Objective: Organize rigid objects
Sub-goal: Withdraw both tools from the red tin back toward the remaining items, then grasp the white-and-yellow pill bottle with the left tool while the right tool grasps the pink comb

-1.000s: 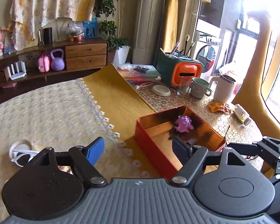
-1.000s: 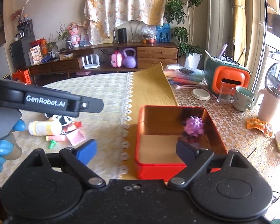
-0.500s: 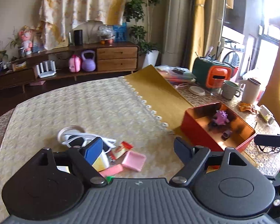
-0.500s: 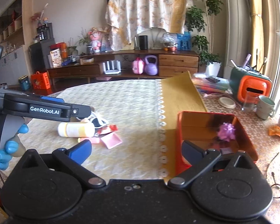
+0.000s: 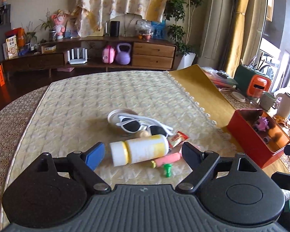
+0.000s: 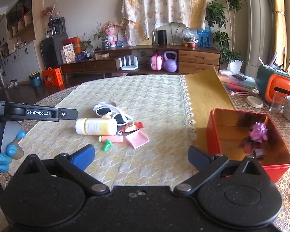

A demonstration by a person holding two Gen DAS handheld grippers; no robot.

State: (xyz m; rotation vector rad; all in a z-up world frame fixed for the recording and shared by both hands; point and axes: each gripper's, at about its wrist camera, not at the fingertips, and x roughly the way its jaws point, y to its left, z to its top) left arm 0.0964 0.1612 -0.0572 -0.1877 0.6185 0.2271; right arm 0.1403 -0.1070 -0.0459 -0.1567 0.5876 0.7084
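On the quilted cream cloth of the bench (image 5: 71, 104) lies the little heap, and the left tool (image 5: 143, 152) hangs right over its near edge, jaws spread wide and just widened a touch more, nothing pressed between them. Framed in that gap: a smooth white plastic bottle (image 5: 140, 150) with a yellow band, lying on its side, cap toward nine o'clock. At twelve o'clock of it, glossy white-framed sunglasses (image 5: 143, 124) with dark lenses rest against a round white lid (image 5: 118, 116). At four o'clock of the bottle, touching it, a pink cylinder (image 5: 167, 158), and just below that a small green peg (image 5: 167, 170). A crinkled red wrapper (image 5: 178, 137) pokes out at two o'clock.

Over to the right tool (image 6: 141, 154): jaws fully apart, having just opened out, empty, the patterned cloth beneath. From this view a ribbed pink scoop (image 6: 138, 139) sits at four o'clock of the bottle (image 6: 95, 126). Well apart at three o'clock, on the mustard-yellow cloth strip (image 6: 205, 94), stands the red rectangular tin (image 6: 241, 164), shiny copper-toned inside, holding a spiky purple toy (image 6: 258, 132) and a small dark piece (image 6: 258, 152). A blue-gloved hand (image 6: 3, 150) grips the left handle at nine o'clock.
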